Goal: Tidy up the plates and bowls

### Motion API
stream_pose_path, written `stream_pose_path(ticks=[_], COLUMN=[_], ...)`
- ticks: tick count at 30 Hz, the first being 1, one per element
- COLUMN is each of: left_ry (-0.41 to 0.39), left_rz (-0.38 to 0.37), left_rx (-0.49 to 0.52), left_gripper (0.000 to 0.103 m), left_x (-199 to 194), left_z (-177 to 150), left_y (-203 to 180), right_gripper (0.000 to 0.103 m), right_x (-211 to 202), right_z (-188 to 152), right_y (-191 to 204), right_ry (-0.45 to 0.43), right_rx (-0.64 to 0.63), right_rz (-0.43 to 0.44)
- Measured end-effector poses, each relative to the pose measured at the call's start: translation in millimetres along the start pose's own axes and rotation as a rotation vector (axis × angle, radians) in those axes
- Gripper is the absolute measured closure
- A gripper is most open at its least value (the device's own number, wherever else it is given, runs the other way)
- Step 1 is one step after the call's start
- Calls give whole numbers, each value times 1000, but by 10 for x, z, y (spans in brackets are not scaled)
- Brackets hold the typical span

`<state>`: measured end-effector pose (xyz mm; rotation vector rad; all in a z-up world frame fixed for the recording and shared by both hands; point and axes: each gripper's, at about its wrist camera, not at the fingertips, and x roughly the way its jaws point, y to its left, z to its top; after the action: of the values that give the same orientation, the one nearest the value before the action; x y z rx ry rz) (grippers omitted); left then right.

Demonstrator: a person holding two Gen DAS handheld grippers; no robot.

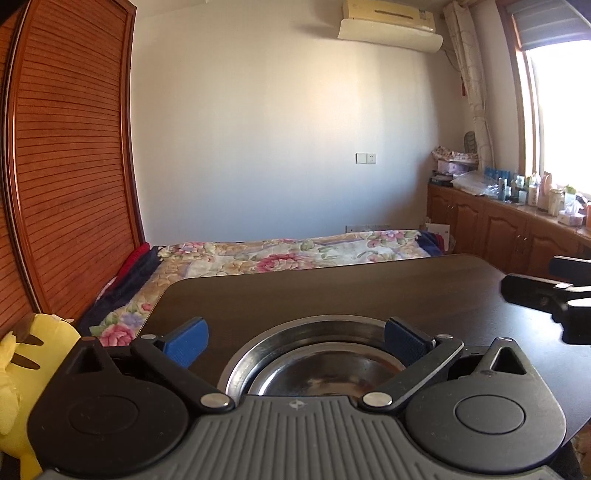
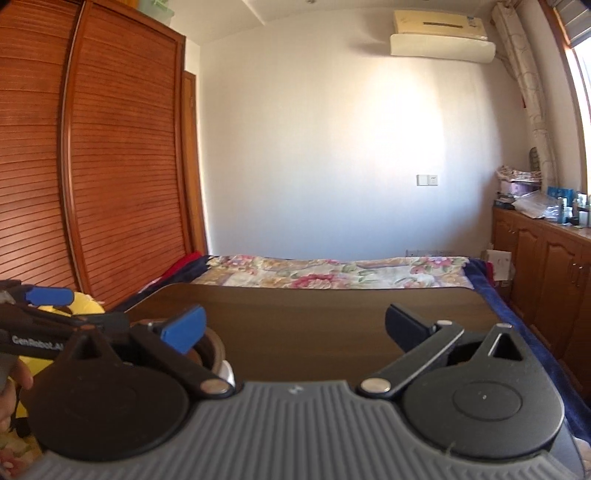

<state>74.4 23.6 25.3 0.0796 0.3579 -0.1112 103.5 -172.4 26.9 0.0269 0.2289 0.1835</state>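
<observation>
A plain white wall (image 1: 288,122) closes the far end of the room, with a cream air conditioner (image 1: 391,22) mounted high on it and a white switch plate (image 1: 365,158) lower down. On the left stands a reddish wooden wardrobe (image 2: 110,155) with slatted doors. A bed with a floral quilt (image 1: 280,254) lies against the far wall, folded dark and red cloth along its left side. Low wooden cabinets (image 1: 491,225) run along the right, their top crowded with bottles and boxes. Bright daylight pours through the window (image 1: 561,118), beside a patterned curtain (image 1: 469,74). A dark wooden table (image 2: 314,317) fills the foreground.
</observation>
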Motion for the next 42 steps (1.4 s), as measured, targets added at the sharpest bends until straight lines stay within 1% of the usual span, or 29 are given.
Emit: stream_pose_path(ticks=[5, 8, 15, 22, 31, 37, 42], left_ry=[-14, -19, -29, -34, -19, -4, 9], left_rz=[-26, -32, -49, -36, -17, -3, -5], left_rx=[-10, 2, 18, 4, -5, -12, -18], left_gripper=[0, 0, 0, 0, 0, 0, 0], left_x=[-2, -9, -72, -178, -379, -426, -482], left_z=[48, 81, 107, 98, -12, -99, -180], left_y=[-126, -217, -336, -332, -306, -291, -283], right_gripper=[0, 0, 0, 0, 0, 0, 0], right_x=[-38, -41, -98, -182, -311, -372, -385], right_z=[14, 24, 28, 47, -7, -72, -120], right_y=[-107, -168, -250, -240, -205, -210, -231], right_ry=[-5, 0, -26, -40, -36, -32, -20], right_rx=[13, 39, 53, 36, 25, 18, 25], right_rz=[-20, -22, -62, -97, -100, -112, -106])
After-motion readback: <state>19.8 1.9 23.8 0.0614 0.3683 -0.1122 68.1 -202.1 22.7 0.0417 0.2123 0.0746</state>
